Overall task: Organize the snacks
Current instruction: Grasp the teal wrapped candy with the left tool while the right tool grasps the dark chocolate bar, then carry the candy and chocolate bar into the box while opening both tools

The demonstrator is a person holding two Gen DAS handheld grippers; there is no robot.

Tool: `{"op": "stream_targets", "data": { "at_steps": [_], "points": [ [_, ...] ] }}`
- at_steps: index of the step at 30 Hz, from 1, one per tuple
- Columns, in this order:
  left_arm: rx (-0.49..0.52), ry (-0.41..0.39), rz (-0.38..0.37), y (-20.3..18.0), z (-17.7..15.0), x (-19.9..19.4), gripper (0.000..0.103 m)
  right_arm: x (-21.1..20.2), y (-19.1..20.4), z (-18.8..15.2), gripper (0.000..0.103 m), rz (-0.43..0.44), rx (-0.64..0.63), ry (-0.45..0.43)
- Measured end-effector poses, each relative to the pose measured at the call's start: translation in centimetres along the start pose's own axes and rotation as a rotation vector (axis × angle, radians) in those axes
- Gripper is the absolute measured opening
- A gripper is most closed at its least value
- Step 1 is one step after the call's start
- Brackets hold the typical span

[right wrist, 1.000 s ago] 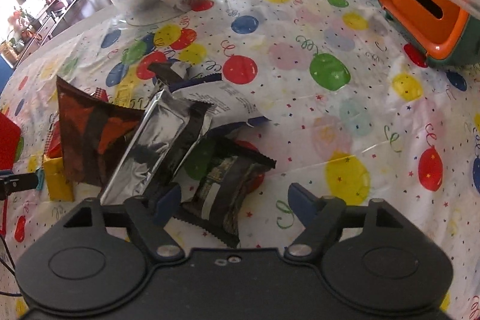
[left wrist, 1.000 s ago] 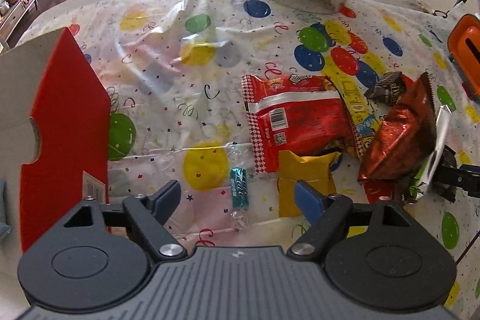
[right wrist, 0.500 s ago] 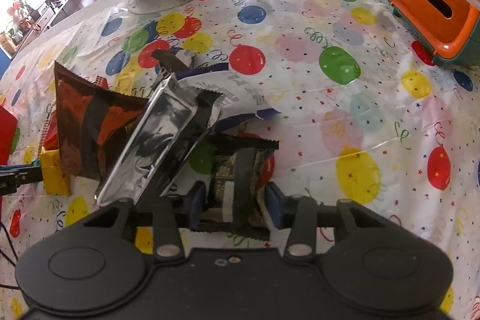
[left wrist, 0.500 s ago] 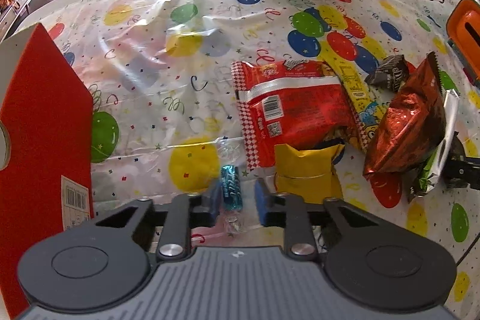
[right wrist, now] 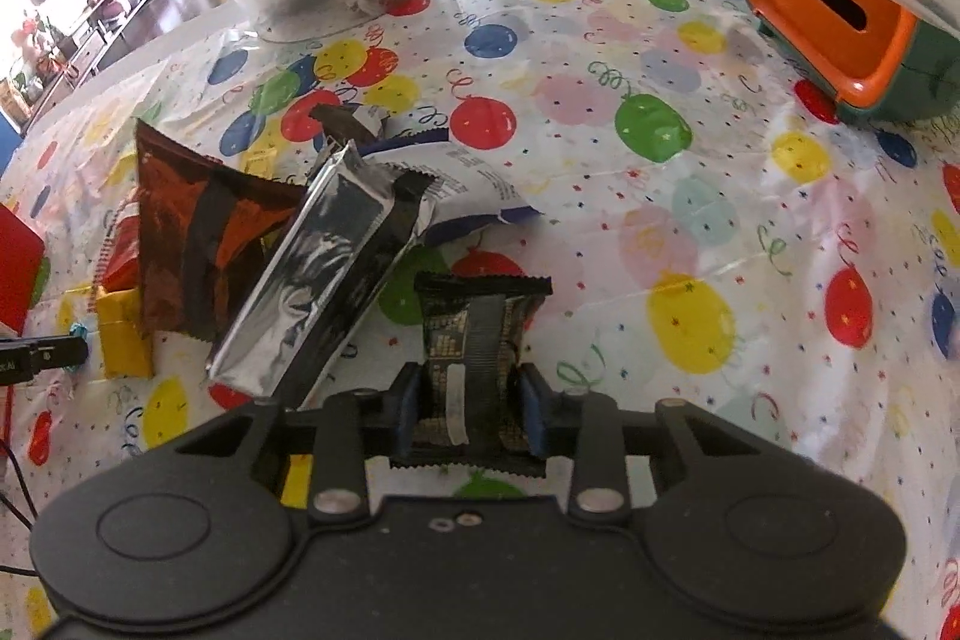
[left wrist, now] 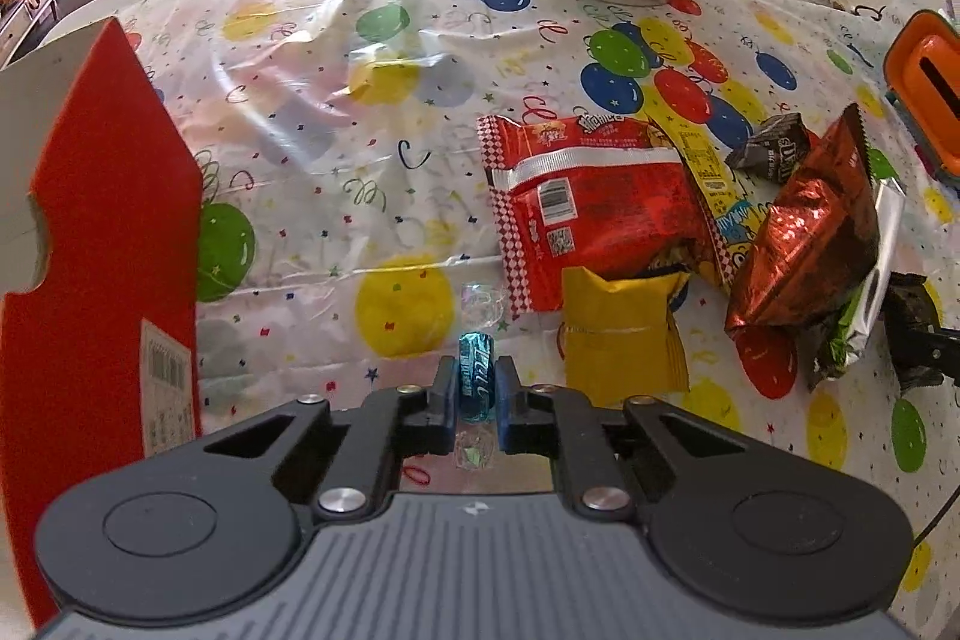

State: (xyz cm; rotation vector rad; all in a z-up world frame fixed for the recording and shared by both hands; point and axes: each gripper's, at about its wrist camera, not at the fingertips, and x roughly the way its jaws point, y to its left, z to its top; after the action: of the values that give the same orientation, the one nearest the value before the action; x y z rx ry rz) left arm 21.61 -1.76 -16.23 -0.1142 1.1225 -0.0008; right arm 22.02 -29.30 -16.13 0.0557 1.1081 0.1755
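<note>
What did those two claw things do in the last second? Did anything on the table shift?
Both grippers' jaws closed: the left gripper now clamps the small teal candy, the right gripper the dark snack packet. The red box, snack pile and orange case stayed put.

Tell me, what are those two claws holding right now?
Left gripper shut on small teal wrapped candy. Right gripper shut on dark foil snack packet. Silver foil pouch leaning close at its left.
</note>
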Motion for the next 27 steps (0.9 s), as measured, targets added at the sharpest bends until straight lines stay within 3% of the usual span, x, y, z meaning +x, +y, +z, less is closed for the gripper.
{"op": "stream_targets", "data": {
  "at_steps": [13,27],
  "points": [
    [-0.014,-0.059,-0.042,1.6,-2.0,-6.1,0.012,-6.8,2.7,-0.9,0.033,0.083,-0.025,-0.077],
    [-0.051,-0.150,-0.018,6.4,-3.7,-13.5,0.012,-11.2,10.8,-0.3,0.033,0.211,-0.141,-0.135]
  ]
}}
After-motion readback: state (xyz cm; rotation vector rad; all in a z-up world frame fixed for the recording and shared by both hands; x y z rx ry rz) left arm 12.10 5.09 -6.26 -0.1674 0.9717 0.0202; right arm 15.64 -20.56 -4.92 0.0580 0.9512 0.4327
